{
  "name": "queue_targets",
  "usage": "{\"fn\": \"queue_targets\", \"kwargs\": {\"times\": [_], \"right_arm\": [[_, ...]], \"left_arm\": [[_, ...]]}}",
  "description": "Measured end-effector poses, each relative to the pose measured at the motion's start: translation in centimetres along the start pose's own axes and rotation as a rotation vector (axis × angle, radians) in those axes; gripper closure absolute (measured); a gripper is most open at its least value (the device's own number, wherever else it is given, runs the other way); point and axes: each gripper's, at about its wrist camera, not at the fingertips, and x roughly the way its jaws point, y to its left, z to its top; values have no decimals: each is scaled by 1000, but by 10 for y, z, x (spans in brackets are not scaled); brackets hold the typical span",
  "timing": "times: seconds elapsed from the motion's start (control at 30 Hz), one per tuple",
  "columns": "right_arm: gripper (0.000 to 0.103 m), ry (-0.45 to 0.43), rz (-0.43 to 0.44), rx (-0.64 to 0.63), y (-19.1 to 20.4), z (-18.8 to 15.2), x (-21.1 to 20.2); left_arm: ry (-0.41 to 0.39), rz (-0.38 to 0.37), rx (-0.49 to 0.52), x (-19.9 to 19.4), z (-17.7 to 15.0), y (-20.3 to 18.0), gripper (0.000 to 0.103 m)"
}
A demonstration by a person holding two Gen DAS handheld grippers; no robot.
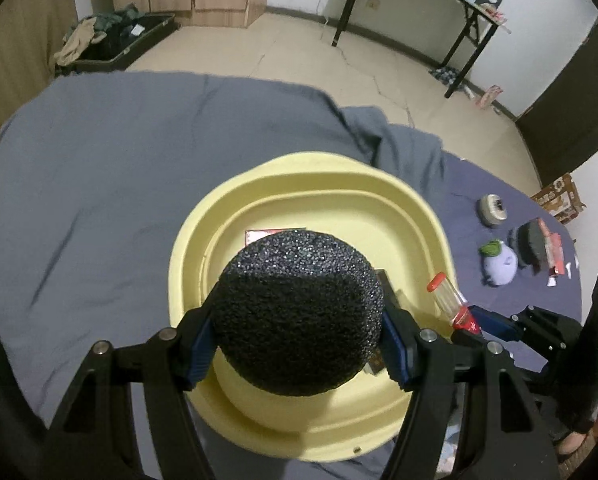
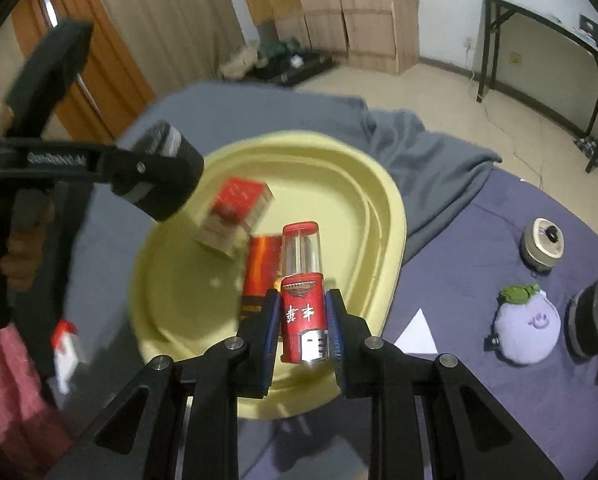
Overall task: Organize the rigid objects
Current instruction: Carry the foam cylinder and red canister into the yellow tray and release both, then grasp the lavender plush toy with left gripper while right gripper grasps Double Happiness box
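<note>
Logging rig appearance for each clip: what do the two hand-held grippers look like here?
Both are matte black with angular linkage arms, silver pivot bolts and blue ribbed pads. The left hand-held gripper shows white lettering on its body in the right wrist view, too blurred to read. A green light glows beside the right hand-held gripper.

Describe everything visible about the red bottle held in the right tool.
The red bottle is a small cylinder: clear upper section with a red cap, red printed lower body, silvery patch near the base. It looks like hard plastic. The right tool is shut on its lower body, its capped end pointing away over the yellow basin.
</note>
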Motion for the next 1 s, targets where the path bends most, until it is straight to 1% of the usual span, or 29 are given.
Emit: {"fn": "queue_targets", "kwargs": {"times": [0.03,0.1,0.17,0.27,0.37,0.47,0.5,0.57,0.67,0.7,0.73,0.77,0.8,0.83,0.87,0.93,1.0], "right_arm": [[81,12,-8,-6,3,6,5],[81,31,2,12,2,13,20],[81,49,-29,15,2,21,34],[81,42,-46,9,11,37,46],[81,49,-45,27,17,41,60],[81,50,-68,-1,31,41,66],[81,75,-66,10,32,40,76],[81,64,-35,50,32,41,84],[79,76,-48,56,32,49,92],[79,76,-39,54,31,47,88],[73,67,-34,52,32,49,85],[58,41,-27,56,32,50,75],[46,12,-12,70,31,50,64],[23,-3,-4,88,29,50,56],[12,-26,-2,113,27,48,45],[11,-76,2,152,20,44,21],[9,-118,-4,197,7,38,-8]], "left_arm": [[7,3,-7,7,0,2,34],[23,-3,-20,22,2,5,34],[35,-6,-26,35,5,8,34],[60,1,-33,53,9,13,34],[71,2,-47,65,10,18,34],[57,-2,-45,68,8,21,33],[58,-6,-44,68,8,21,33],[63,-4,-45,67,8,21,33],[74,-5,-39,65,8,20,32],[79,-10,-39,66,10,20,29],[81,-10,-46,62,9,20,21],[76,-9,-54,59,9,21,16],[65,-11,-62,52,10,21,10],[52,-15,-65,45,10,20,6],[38,-15,-59,37,12,17,5],[26,-17,-33,21,17,6,0],[9,-26,-12,7,22,-12,0]]}}
